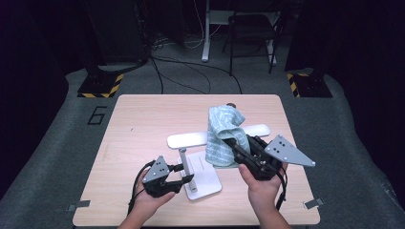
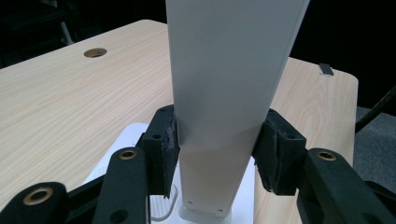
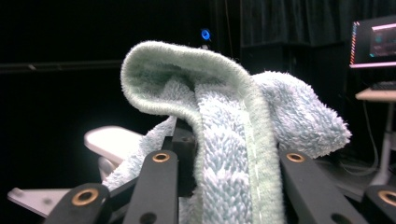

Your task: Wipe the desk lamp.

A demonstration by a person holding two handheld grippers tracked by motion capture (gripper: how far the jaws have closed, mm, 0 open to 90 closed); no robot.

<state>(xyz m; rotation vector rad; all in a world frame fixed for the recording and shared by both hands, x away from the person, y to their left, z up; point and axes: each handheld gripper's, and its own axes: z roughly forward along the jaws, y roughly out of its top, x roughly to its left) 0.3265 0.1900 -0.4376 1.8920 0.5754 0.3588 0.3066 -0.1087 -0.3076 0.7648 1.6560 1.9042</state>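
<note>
Here your left gripper (image 1: 177, 177) clamps the lamp post (image 2: 224, 107) at lower centre; your right gripper (image 1: 235, 145) pinches the towel (image 1: 223, 136).

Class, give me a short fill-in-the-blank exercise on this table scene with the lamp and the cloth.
1. The left gripper is clamped on the white lamp's ____.
2. The right gripper holds a light blue ____.
3. The lamp stands on a ____ table.

Missing words: upright post; cloth; wooden

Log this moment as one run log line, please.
left gripper: shut on lamp post | right gripper: shut on towel | towel: over lamp arm
</note>
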